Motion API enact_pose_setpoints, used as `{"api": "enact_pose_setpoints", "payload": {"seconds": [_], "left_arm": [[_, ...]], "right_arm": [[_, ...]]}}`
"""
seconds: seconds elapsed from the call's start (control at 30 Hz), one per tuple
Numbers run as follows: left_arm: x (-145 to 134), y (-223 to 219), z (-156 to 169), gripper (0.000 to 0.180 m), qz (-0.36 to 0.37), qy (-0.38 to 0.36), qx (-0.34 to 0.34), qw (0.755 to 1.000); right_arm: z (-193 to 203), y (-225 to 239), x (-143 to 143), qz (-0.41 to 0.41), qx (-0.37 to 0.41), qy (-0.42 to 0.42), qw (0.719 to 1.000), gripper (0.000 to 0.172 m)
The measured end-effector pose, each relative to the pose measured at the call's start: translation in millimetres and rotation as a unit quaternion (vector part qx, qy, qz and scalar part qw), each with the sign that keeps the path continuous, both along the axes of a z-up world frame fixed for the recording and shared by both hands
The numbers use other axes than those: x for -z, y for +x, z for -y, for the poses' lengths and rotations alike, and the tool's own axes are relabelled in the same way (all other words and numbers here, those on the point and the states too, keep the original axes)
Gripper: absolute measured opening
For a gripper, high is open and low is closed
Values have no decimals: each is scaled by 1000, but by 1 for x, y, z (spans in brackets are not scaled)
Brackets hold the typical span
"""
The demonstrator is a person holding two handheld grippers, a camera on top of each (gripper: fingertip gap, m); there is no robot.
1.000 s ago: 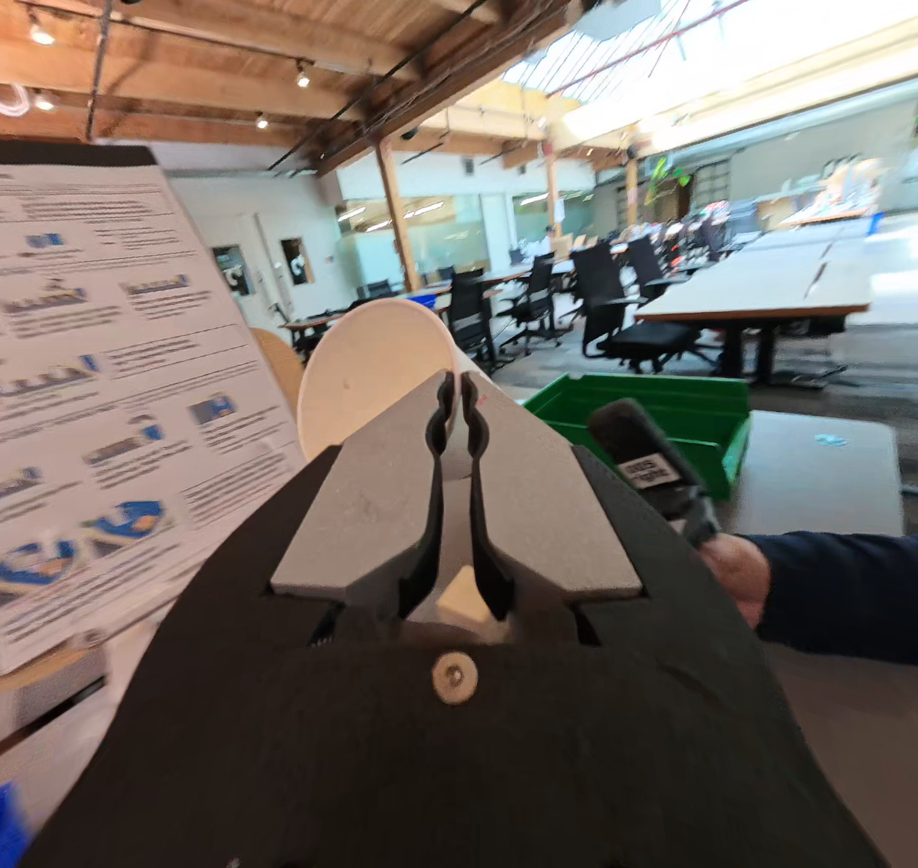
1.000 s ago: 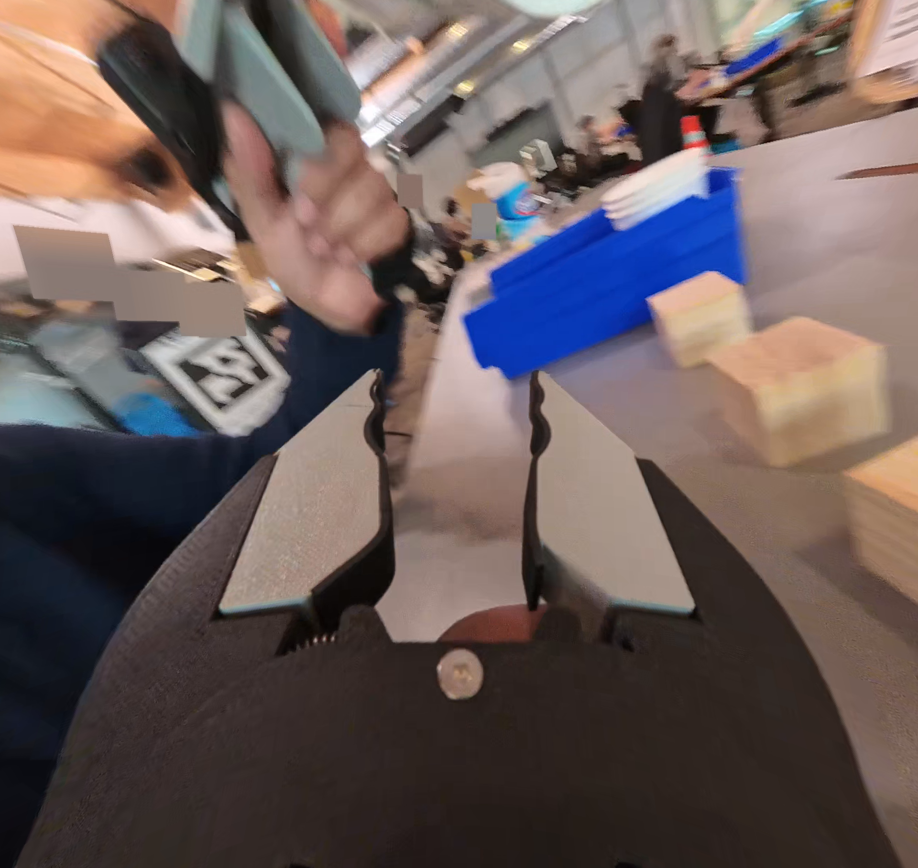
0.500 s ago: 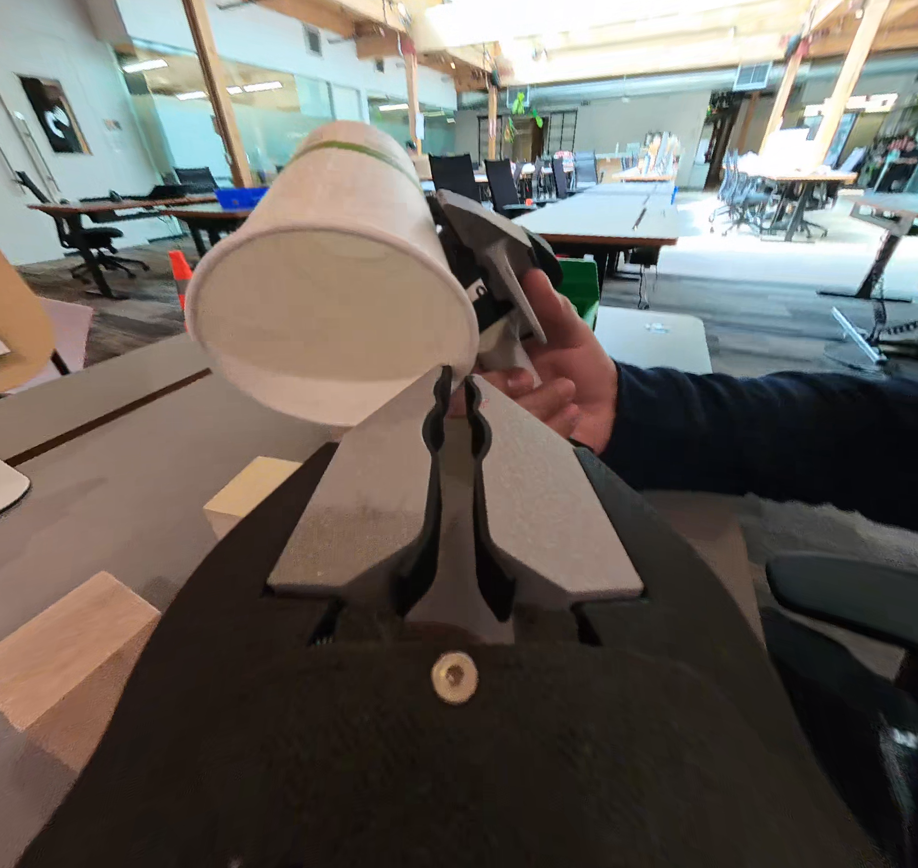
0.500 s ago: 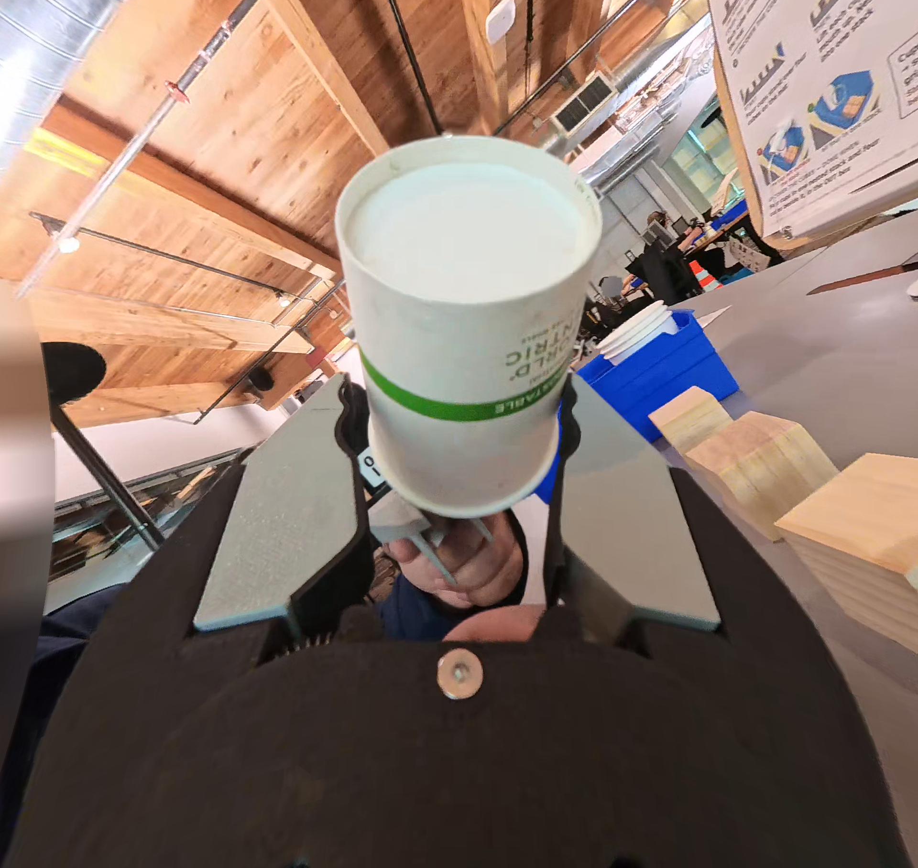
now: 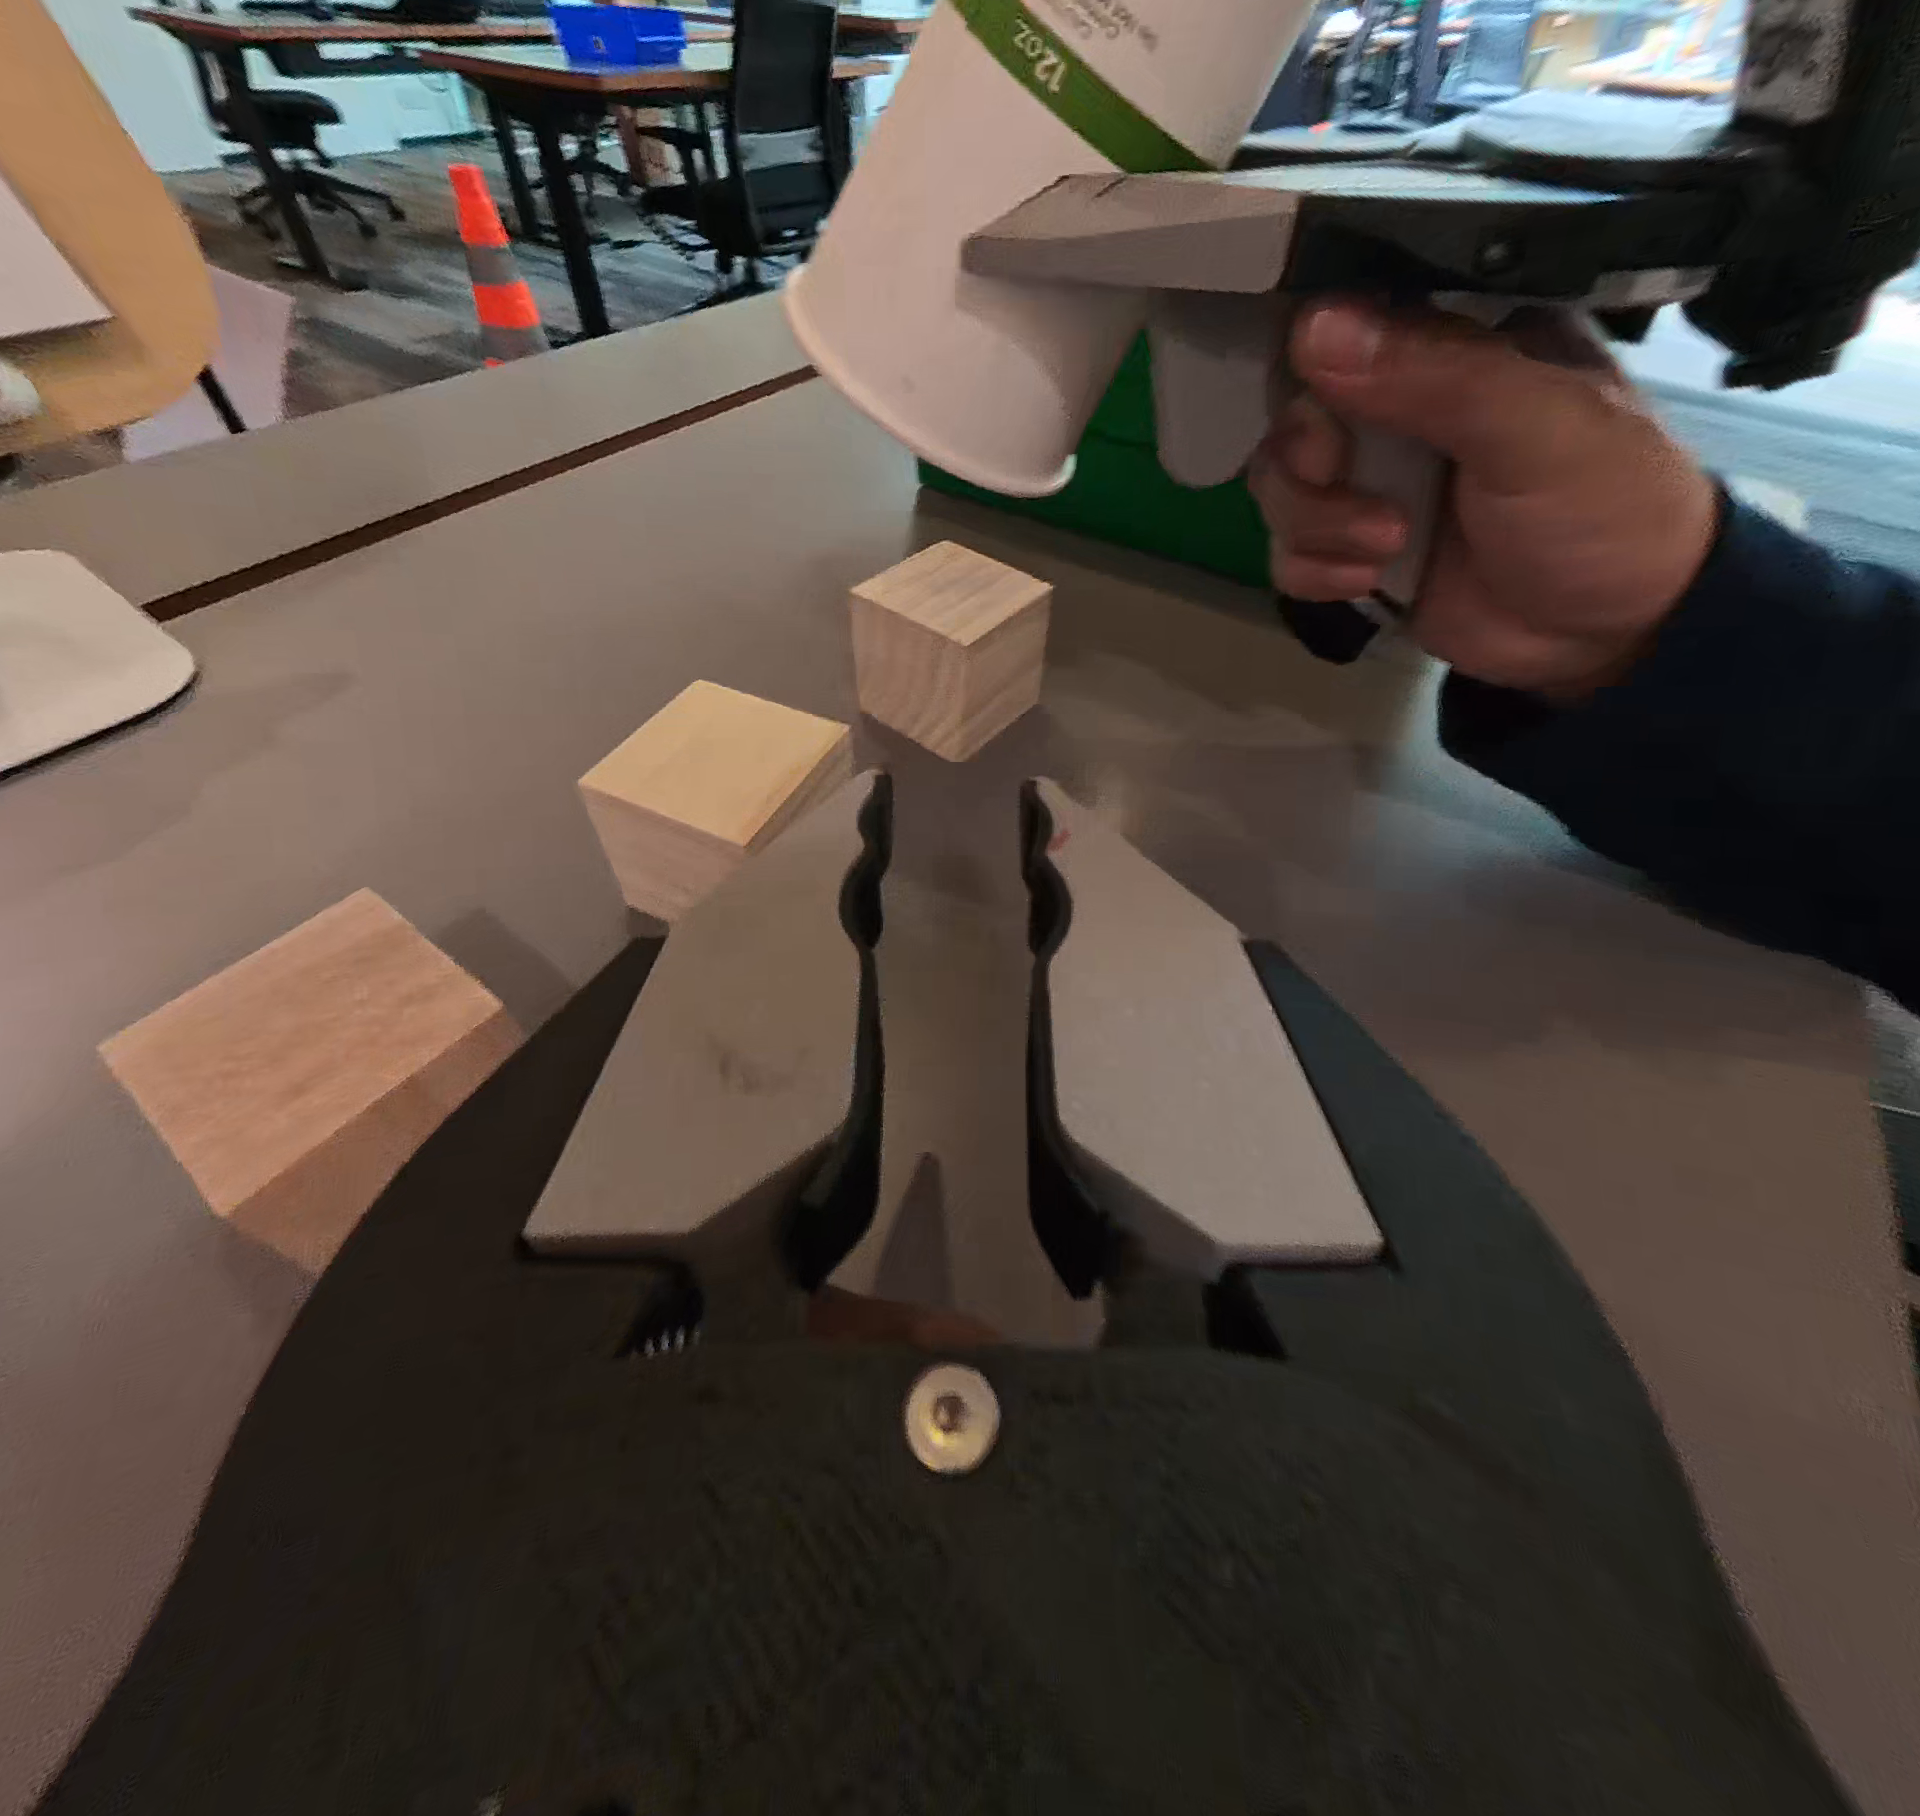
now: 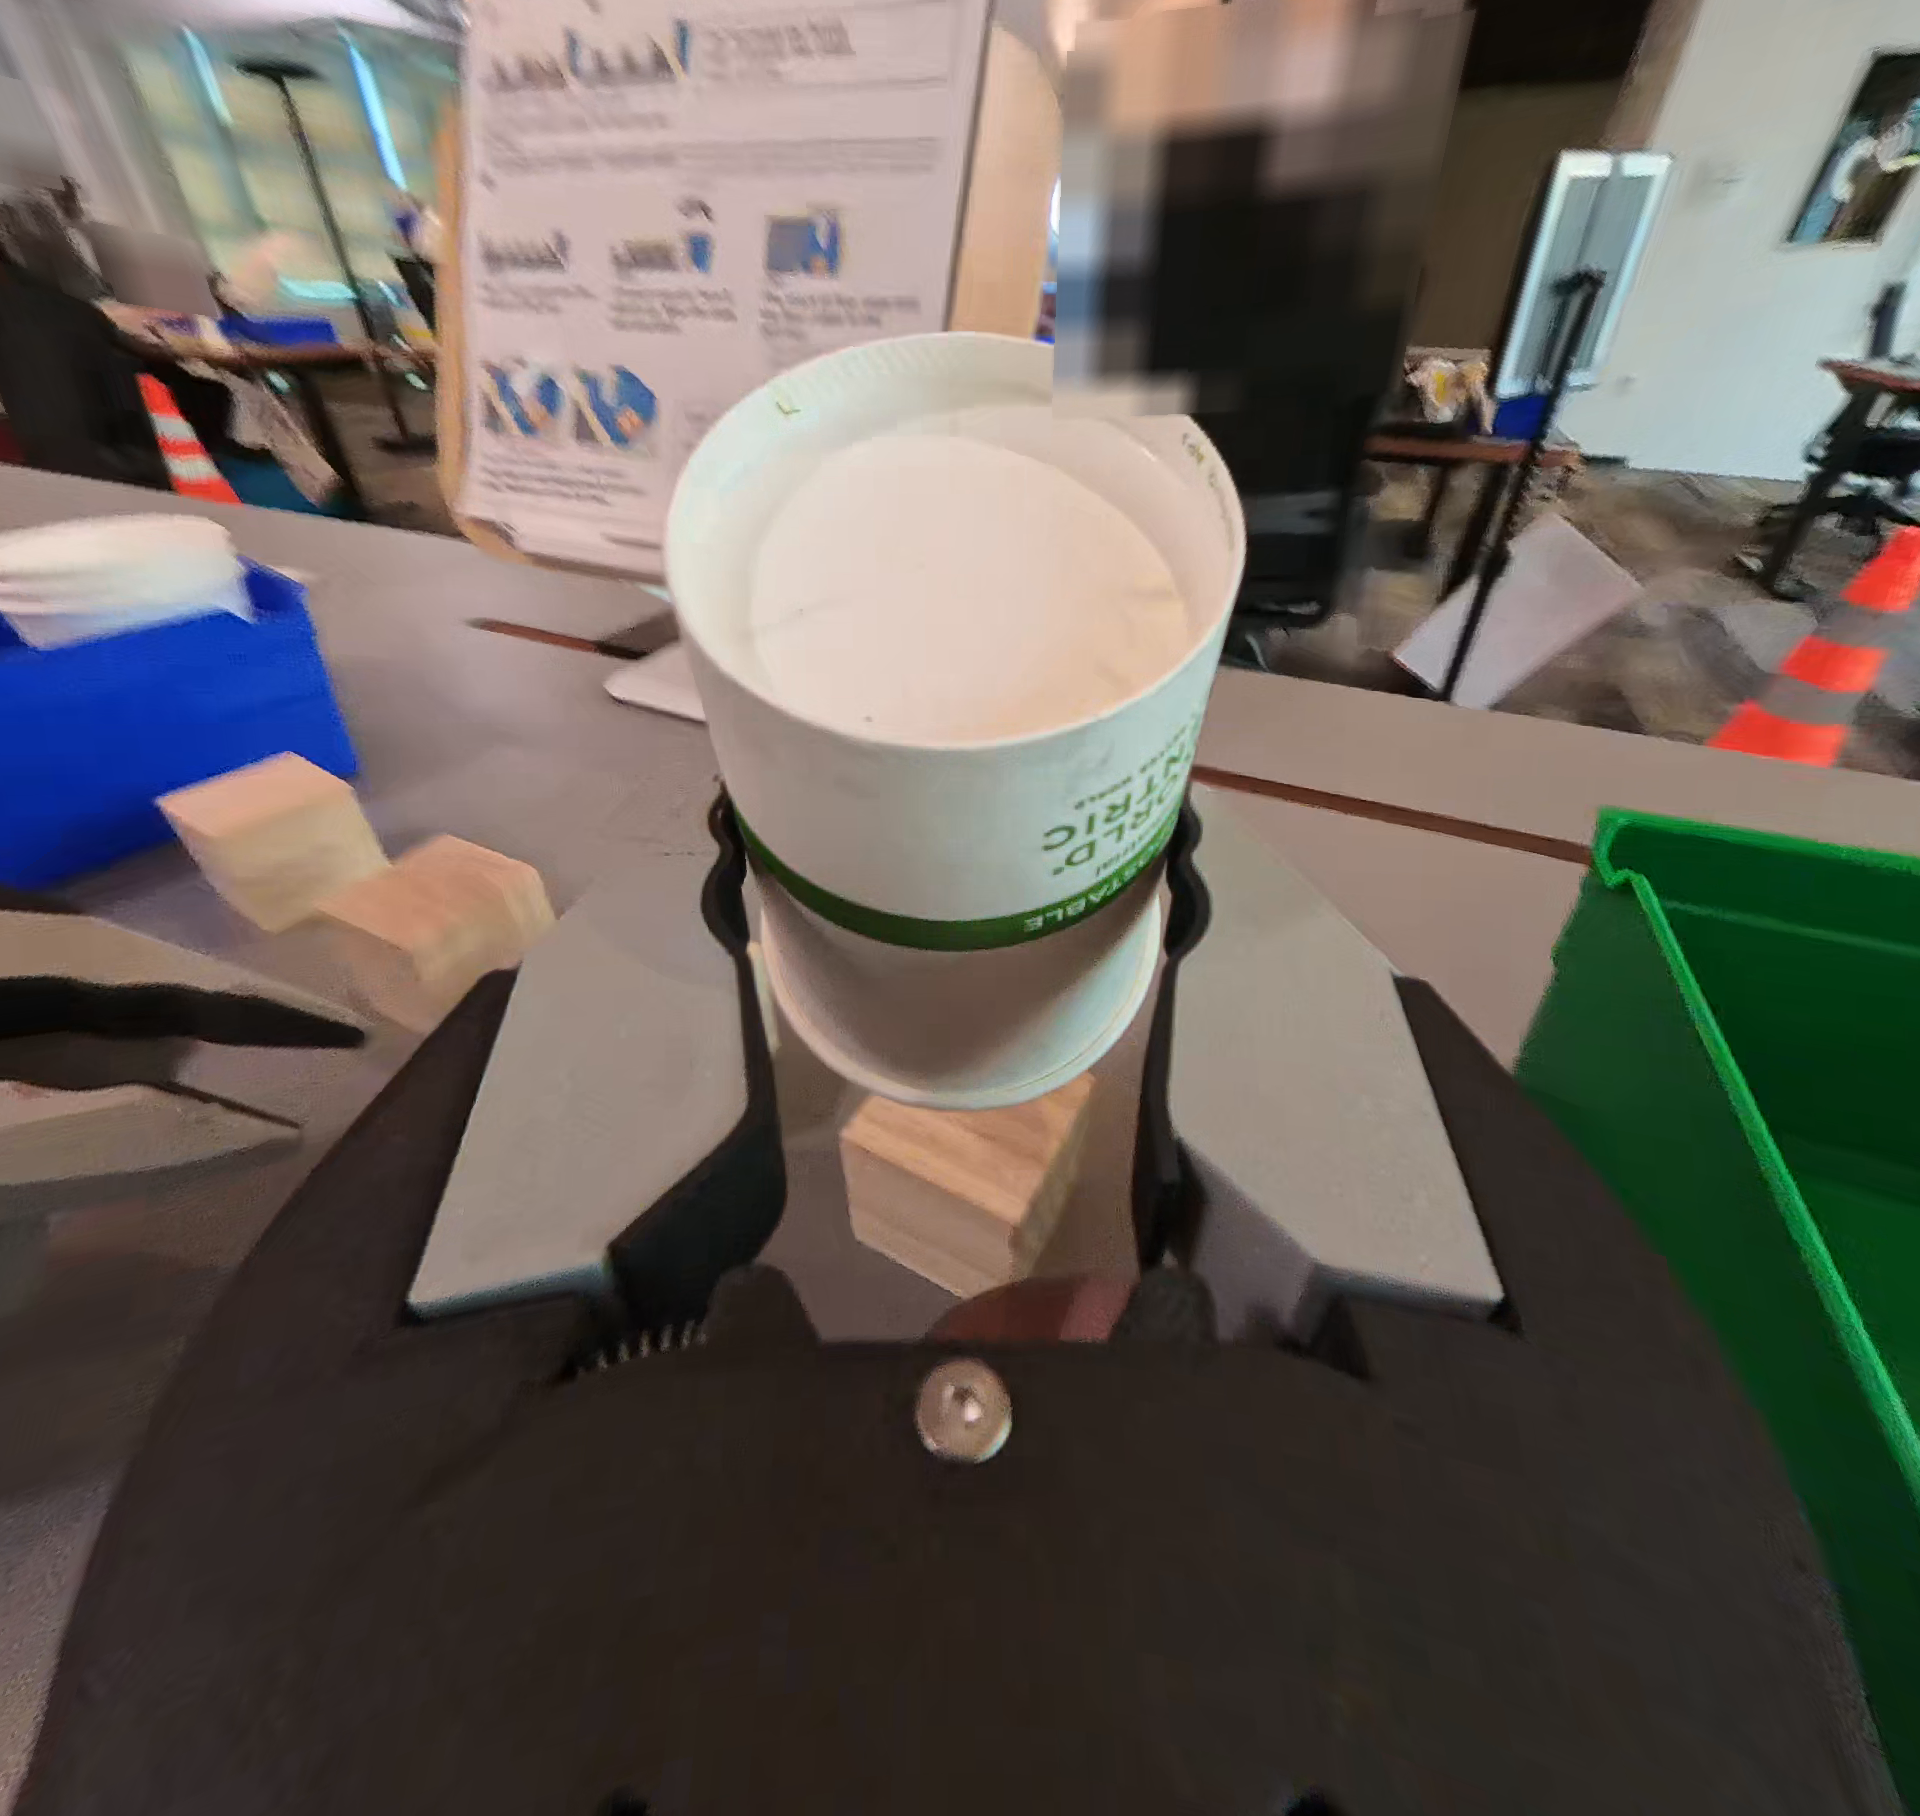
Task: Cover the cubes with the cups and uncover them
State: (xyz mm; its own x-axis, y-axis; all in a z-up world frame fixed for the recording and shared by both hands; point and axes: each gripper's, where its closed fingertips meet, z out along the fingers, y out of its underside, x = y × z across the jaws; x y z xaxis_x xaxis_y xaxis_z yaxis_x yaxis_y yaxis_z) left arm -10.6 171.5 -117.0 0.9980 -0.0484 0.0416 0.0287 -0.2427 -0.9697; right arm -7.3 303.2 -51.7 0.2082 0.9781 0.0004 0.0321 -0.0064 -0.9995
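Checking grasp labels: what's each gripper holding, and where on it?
Right gripper: inverted white paper cup, pinched across its sidewall at the green band. Left gripper: nothing, jaws slightly apart.

There were three wooden cubes (image 5: 948, 660) (image 5: 713, 792) (image 5: 296, 1058) in a row at centre-left, one paper cup (image 5: 1049, 187) at upper centre, two grippers (image 5: 951, 790) (image 6: 951, 836), one green bin (image 6: 1756, 1122) at right, one blue bin (image 6: 156, 717) at left, and two traffic cones (image 6: 1829, 665) (image 6: 182, 447).

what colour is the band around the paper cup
Green, on a white paper cup; it shows best in the right wrist view.
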Motion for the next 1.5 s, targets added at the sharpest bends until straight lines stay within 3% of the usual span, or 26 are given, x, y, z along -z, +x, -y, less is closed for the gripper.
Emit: {"api": "enact_pose_setpoints", "payload": {"seconds": [0.1,0.27,0.53,0.63,0.73,0.87,1.0,1.07,1.17,1.27,1.37,1.5], "left_arm": [[14,-17,-1,23,-35,-34,-50,998],[19,-16,-2,24,-38,-42,-52,997],[20,-20,0,24,-28,-45,-58,997],[22,-19,-1,24,-34,-52,-57,996],[24,-18,-1,24,-44,-56,-56,996],[25,-18,-1,24,-43,-57,-56,996],[25,-19,-1,27,-36,-59,-58,996],[23,-20,-1,27,-36,-54,-62,996],[19,-26,1,30,-35,-47,-73,996],[9,-36,8,32,-28,-36,-92,995],[-19,-44,30,40,3,-21,-97,995],[-80,-124,80,34,-90,-31,-222,970]], "right_arm": [[-4,-7,22,52,4,-19,998,80],[-8,-14,59,136,13,-30,990,80],[-5,-15,48,109,23,8,994,76],[-8,-15,56,135,33,23,990,70],[-18,-13,62,157,62,44,985,75],[-26,-8,54,151,96,84,980,73],[-18,-8,39,111,82,88,986,73],[-8,-7,22,69,63,87,992,73],[17,8,-24,-56,24,85,995,66],[32,20,-44,-112,-3,86,990,64],[36,12,-32,-84,-19,79,993,65],[48,-2,-12,-38,-43,75,996,62]]}}
